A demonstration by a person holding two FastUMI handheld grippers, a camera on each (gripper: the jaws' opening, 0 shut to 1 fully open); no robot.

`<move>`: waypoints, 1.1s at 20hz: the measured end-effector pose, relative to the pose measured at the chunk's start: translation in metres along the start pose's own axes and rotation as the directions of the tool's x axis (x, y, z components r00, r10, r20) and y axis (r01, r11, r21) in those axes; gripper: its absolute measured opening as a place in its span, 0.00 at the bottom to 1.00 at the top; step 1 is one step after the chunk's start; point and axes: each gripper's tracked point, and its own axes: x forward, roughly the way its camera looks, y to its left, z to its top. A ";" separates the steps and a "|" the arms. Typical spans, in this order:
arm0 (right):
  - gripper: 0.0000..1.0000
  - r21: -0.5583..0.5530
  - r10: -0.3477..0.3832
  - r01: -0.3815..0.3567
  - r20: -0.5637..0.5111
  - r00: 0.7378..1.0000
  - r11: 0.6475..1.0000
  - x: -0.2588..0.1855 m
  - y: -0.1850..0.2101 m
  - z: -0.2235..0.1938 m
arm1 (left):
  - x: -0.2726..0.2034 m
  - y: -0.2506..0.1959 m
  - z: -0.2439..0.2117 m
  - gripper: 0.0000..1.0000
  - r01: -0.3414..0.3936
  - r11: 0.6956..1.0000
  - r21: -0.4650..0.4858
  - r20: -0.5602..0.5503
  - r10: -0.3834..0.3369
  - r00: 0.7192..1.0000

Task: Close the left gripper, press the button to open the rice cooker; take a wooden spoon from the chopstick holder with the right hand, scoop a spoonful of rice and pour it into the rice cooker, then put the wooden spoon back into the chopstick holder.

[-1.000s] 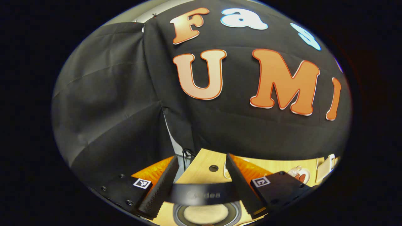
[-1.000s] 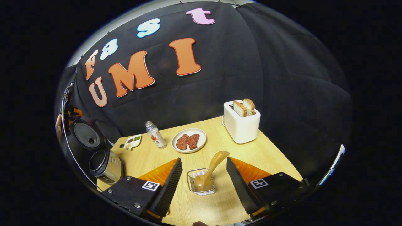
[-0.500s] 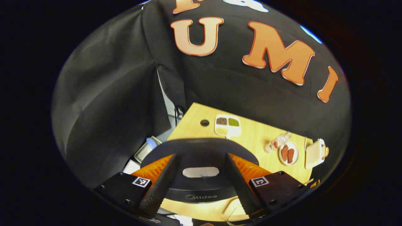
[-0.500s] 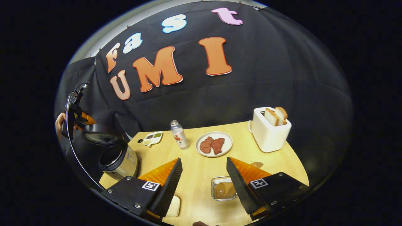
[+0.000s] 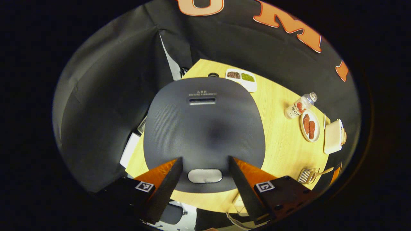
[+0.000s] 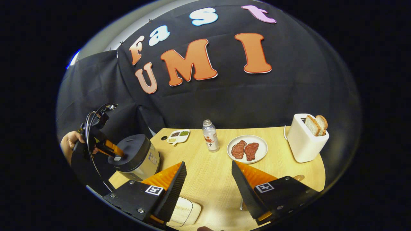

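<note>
The rice cooker [image 5: 205,128] stands below my left gripper [image 5: 205,160] with its dark lid down. The left gripper's fingers are open on either side of the silver lid button [image 5: 205,175], holding nothing. In the right gripper view the cooker [image 6: 136,157] sits at the table's left corner, and a hand holds the left gripper [image 6: 110,149] over its lid. The wooden spoon [image 5: 321,173] leans in the wire chopstick holder [image 5: 307,175]. My right gripper [image 6: 208,164] is open and empty above the table; the spoon's tip [image 6: 297,177] peeks out past its right finger.
On the wooden table [image 6: 208,179] stand a small bottle [image 6: 210,140], a plate of meat [image 6: 247,150], a white toaster with bread [image 6: 306,138] and a divided dish of grains [image 6: 178,135]. A pale box [image 6: 184,210] lies by the front edge.
The cooker's lid has come down from open to closed, with the left gripper following it. The right gripper has drawn back from the chopstick holder, leaving the spoon in it.
</note>
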 end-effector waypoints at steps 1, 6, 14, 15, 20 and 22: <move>0.89 -0.005 0.010 -0.010 0.001 1.000 1.000 0.002 0.004 0.001 | 0.000 0.001 0.003 1.00 -0.007 1.000 -0.004 0.010 0.007 1.000; 0.89 -0.025 0.053 -0.052 0.050 0.997 0.998 0.011 0.028 0.021 | -0.003 0.001 0.007 1.00 0.002 1.000 -0.003 0.156 -0.001 0.988; 0.89 -0.176 -0.018 0.084 0.347 0.938 0.981 0.007 0.079 0.114 | -0.165 -0.007 0.033 0.99 0.086 0.994 0.065 0.708 -0.107 0.698; 0.89 -0.171 -0.017 0.087 0.377 0.926 0.981 0.005 0.090 0.119 | -0.192 -0.006 0.032 0.99 0.090 0.994 0.061 0.761 -0.105 0.640; 0.89 -0.188 0.028 0.062 0.441 0.897 0.980 0.003 0.140 0.123 | -0.275 0.004 0.000 0.99 0.122 0.992 0.036 0.904 -0.084 0.419; 0.89 -0.197 0.036 0.058 0.441 0.897 0.979 0.001 0.150 0.118 | -0.291 0.001 -0.017 0.99 0.119 0.992 0.044 0.933 -0.083 0.350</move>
